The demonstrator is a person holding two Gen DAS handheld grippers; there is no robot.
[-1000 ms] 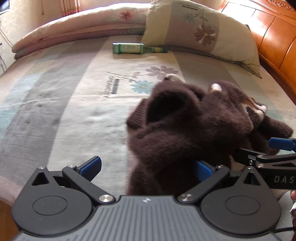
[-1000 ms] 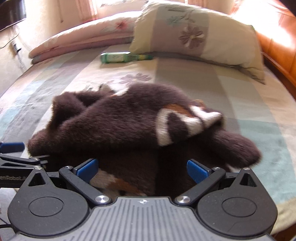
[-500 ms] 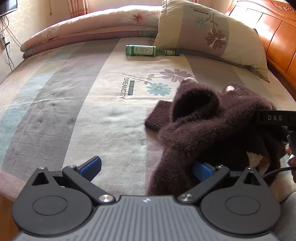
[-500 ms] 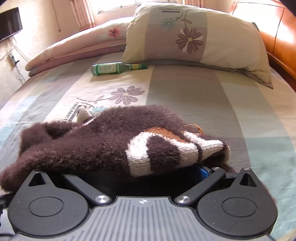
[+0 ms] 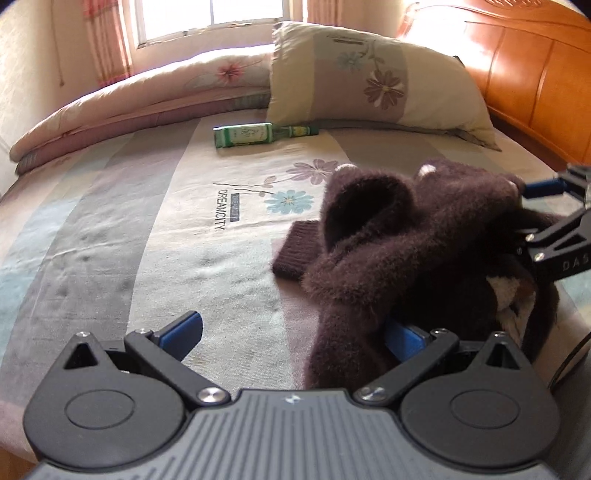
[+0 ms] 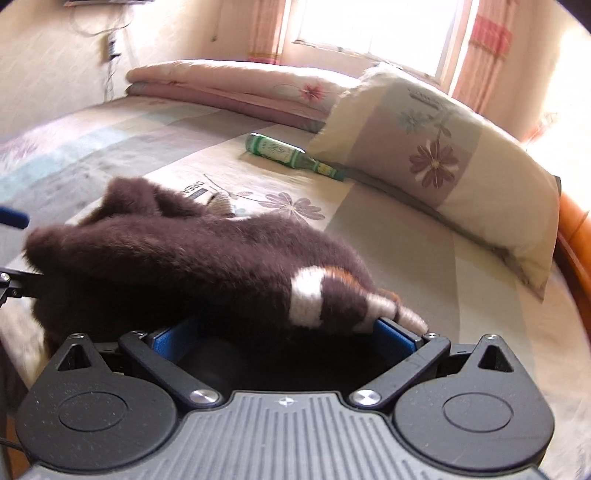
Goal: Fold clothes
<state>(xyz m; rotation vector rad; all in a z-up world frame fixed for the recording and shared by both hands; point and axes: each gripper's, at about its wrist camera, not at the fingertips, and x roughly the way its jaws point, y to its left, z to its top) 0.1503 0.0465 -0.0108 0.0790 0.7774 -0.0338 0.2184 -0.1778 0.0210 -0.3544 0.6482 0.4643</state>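
Brown, fluffy knitted sweater (image 5: 424,236) with white and orange patches lies bunched in a heap on a striped bedspread (image 5: 110,236) printed with flowers and the word "DREAMCITY". One ribbed cuff (image 5: 295,254) rests flat on the cloth at the heap's left edge.

Seen from the left wrist camera, the left gripper (image 5: 291,332) is low over the near edge of the bed. Its jaws are spread wide: the left blue pad sits over bare bedspread, while the right blue pad is partly buried under the sweater's near fold.

Seen from the right wrist camera, the right gripper (image 6: 284,338) has the sweater draped across it. Both blue pads are far apart, with the fuzzy fabric lying over and between them; the jaws are spread, not pinching. This gripper also shows at the right edge of the left camera's view, pressed against the heap.

Farther up the bed, a green glass bottle (image 5: 255,134) with a pale label lies on its side just beside a large cream pillow (image 5: 376,81) with purple flowers. A folded pink quilt (image 5: 147,96) runs along the far side. An orange wooden headboard (image 5: 535,74) stands at the right. A bright window (image 6: 369,26) with pink curtains (image 6: 484,48) fills the back wall.
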